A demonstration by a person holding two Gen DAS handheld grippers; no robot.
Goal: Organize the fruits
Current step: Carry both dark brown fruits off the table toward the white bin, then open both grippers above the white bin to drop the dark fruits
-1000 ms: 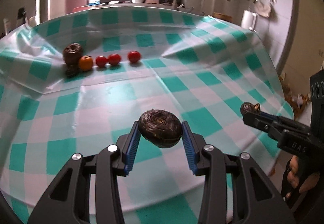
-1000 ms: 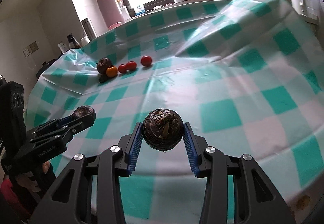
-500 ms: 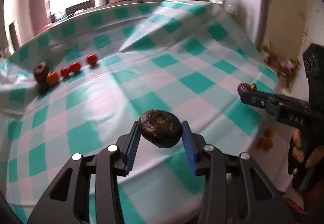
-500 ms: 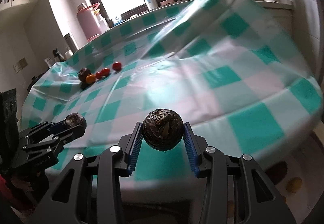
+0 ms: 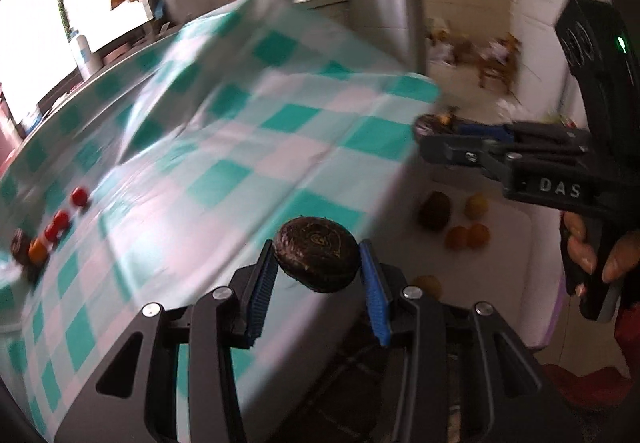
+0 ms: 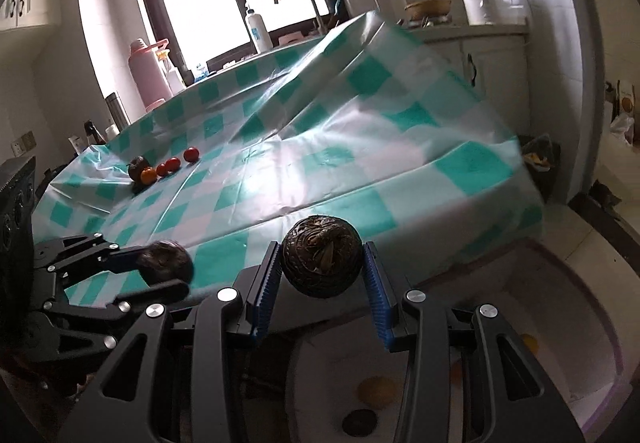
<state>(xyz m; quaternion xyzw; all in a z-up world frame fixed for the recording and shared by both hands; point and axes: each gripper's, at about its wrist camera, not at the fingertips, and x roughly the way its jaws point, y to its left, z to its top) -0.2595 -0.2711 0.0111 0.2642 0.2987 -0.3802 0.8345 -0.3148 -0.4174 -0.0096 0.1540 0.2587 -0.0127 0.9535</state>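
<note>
Blue ribbed pads of the left gripper (image 5: 317, 285) clamp a dark, flattish fruit (image 5: 317, 259) from both sides, holding it in the air past the table edge. The right gripper (image 6: 320, 285) grips a dark round fruit (image 6: 321, 255) the same way, also clear of the cloth. In the left wrist view the right gripper shows side-on with a hand (image 5: 600, 249) around its handle; white letters "DAS" can be read on its body, and a small green light glows on the black unit above. That view is smeared by motion, so the teal-and-white checked cloth (image 5: 224, 147) and the room behind are soft. Below the table edge sits a white tub (image 5: 516, 227) with several fruits (image 5: 468, 235) in it, orange and brownish, their kinds hard to tell; the gripper frames cut off much of the tub in both views. On the far side of the cloth lies a short row of small fruits (image 6: 166, 167): red ones, an orange one and a dark one, too small to name. A white bottle (image 6: 258, 29) stands at the window, its label unreadable, and a pink flask (image 6: 146, 73) stands to its left.
</note>
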